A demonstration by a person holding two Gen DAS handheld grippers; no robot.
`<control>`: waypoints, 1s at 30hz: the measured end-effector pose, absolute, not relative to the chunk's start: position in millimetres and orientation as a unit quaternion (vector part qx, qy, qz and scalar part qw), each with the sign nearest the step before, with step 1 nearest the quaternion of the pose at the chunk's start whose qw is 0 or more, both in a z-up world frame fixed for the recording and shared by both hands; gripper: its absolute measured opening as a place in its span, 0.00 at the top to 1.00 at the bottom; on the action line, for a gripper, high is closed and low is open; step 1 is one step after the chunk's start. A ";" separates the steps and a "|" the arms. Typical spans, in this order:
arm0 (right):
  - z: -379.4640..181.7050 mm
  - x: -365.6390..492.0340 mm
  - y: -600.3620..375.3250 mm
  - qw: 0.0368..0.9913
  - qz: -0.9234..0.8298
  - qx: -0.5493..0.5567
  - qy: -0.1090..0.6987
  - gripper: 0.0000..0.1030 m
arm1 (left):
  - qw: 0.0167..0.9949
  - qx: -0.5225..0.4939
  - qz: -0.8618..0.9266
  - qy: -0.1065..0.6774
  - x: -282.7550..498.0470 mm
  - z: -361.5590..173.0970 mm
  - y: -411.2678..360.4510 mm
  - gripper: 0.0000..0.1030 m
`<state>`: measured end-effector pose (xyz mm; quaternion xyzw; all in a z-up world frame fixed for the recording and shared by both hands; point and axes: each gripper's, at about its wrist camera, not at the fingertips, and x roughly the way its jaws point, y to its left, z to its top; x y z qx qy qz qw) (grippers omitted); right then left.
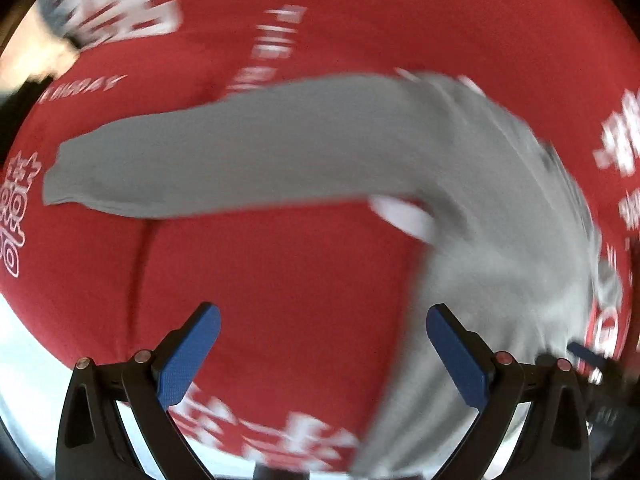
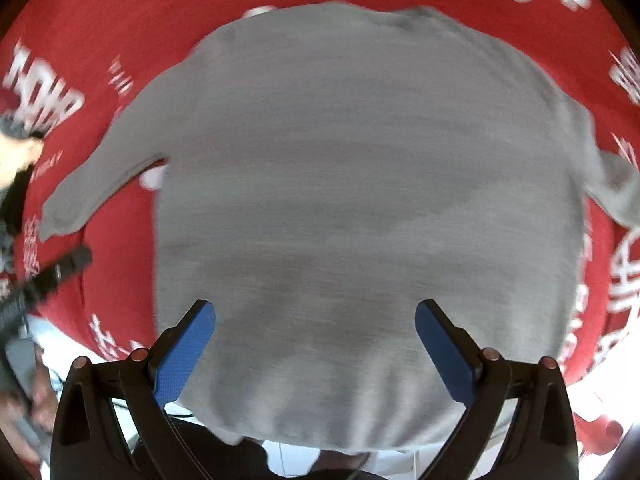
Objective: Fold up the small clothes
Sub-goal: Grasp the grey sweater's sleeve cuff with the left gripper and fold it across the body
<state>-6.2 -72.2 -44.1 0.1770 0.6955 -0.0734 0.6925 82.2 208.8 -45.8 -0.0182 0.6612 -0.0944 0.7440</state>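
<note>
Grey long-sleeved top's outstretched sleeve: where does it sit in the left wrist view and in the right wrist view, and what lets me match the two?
Left wrist view: the sleeve of the grey long-sleeved top stretches across the middle, cuff at the left edge.
Right wrist view: the same sleeve lies small at mid-left, off the spread body.
Shared landmark: the white patch on the red printed cloth in the armpit.

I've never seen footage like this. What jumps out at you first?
A grey long-sleeved top lies spread flat, filling the right wrist view, on a bright red cloth with white lettering. In the left wrist view one sleeve stretches out leftward. Blue-padded fingers of each hand-held gripper stand wide open, holding nothing.
</note>
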 end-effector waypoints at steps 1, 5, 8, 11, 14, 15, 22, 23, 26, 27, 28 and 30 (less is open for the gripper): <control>-46.5 2.7 -56.2 0.695 -0.059 0.167 0.697 0.02 | 0.751 -0.038 -0.085 0.654 92.6 -50.3 230.0 0.00; -53.8 26.7 -10.3 0.702 -0.020 0.130 0.700 0.02 | 0.760 -0.156 -0.055 0.629 121.4 -73.6 312.9 0.00; -57.9 32.1 7.7 0.702 -0.006 0.116 0.703 0.02 | 0.733 -0.273 -0.057 0.621 129.6 -103.3 359.9 0.00; -63.7 37.0 19.3 0.700 0.001 0.112 0.706 0.02 | 0.713 -0.330 -0.071 0.614 134.3 -127.4 375.2 0.00; -67.4 41.6 25.5 0.698 0.002 0.108 0.708 0.02 | 0.715 -0.347 -0.096 0.599 138.1 -130.3 370.2 0.00; -68.7 43.7 27.6 0.698 0.002 0.107 0.708 0.02 | 0.715 -0.347 -0.100 0.598 141.6 -130.5 370.7 0.00; -69.7 59.6 38.5 0.700 0.012 0.106 0.706 0.02 | 0.714 -0.385 -0.109 0.574 165.3 -131.3 359.8 0.00; -67.0 59.8 38.9 0.701 0.014 0.106 0.705 0.02 | 0.719 -0.388 -0.106 0.567 169.2 -128.9 359.4 0.00; -63.2 64.2 42.8 0.706 0.022 0.105 0.700 0.02 | 0.745 -0.355 -0.058 0.562 184.2 -122.8 356.3 0.17; -62.1 65.2 42.9 0.707 0.023 0.104 0.699 0.02 | 0.747 -0.337 -0.040 0.571 189.7 -124.4 354.9 0.44; -61.6 65.3 42.4 0.708 0.023 0.104 0.698 0.02 | 0.743 -0.330 -0.029 0.582 194.3 -128.5 355.0 0.56; -60.6 65.6 41.8 0.710 0.022 0.108 0.695 0.02 | 0.744 -0.334 -0.027 0.577 196.2 -129.8 358.0 0.83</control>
